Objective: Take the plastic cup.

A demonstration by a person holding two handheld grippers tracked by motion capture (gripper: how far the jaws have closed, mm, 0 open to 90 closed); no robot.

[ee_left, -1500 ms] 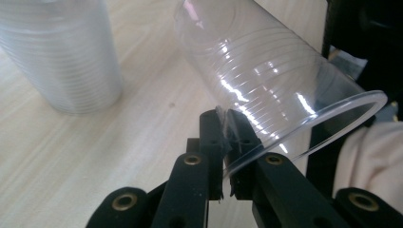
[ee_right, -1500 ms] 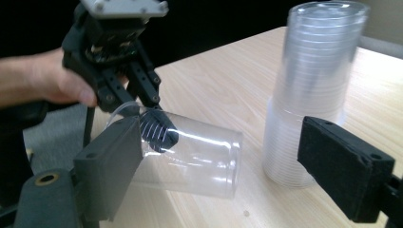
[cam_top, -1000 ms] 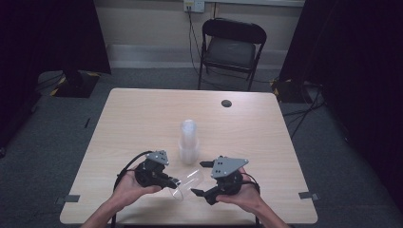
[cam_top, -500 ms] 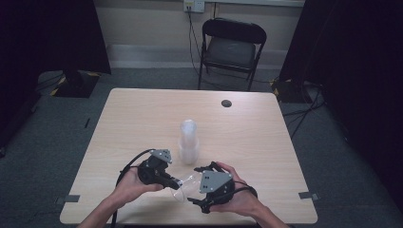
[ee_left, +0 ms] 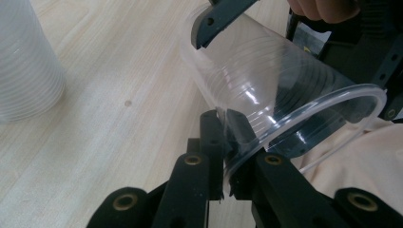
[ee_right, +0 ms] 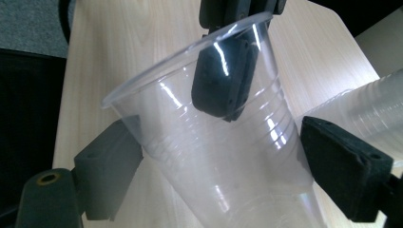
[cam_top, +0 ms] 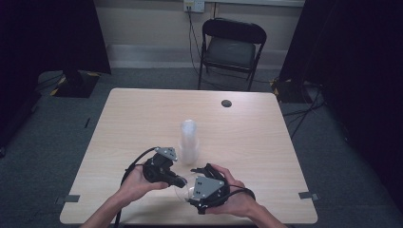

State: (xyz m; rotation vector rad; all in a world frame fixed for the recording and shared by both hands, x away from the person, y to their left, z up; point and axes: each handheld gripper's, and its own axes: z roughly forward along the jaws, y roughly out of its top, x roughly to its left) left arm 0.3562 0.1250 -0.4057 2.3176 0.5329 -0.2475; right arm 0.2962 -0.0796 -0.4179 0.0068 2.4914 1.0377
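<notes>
A clear plastic cup [cam_top: 183, 192] hangs tilted just above the table's near edge. My left gripper [cam_top: 182, 182] is shut on its rim; in the left gripper view the jaws [ee_left: 227, 128] pinch the cup [ee_left: 266, 85] wall, one pad inside. My right gripper [cam_top: 192, 189] faces it from the right, open. In the right gripper view its gripper [ee_right: 228, 147] has a pad on each side of the cup [ee_right: 214, 156], close to the walls, with no squeeze visible. A tall stack of clear cups [cam_top: 188, 141] stands upside down mid-table.
The wooden table [cam_top: 266, 142] carries a small dark round object [cam_top: 226, 103] near its far edge. A black folding chair [cam_top: 233, 45] stands beyond the table. The stack [ee_left: 23, 61] is close behind the held cup. Both hands sit near the front edge.
The right gripper has moved left and a little down, bringing its jaws around the cup. The left gripper has kept its hold and place.
</notes>
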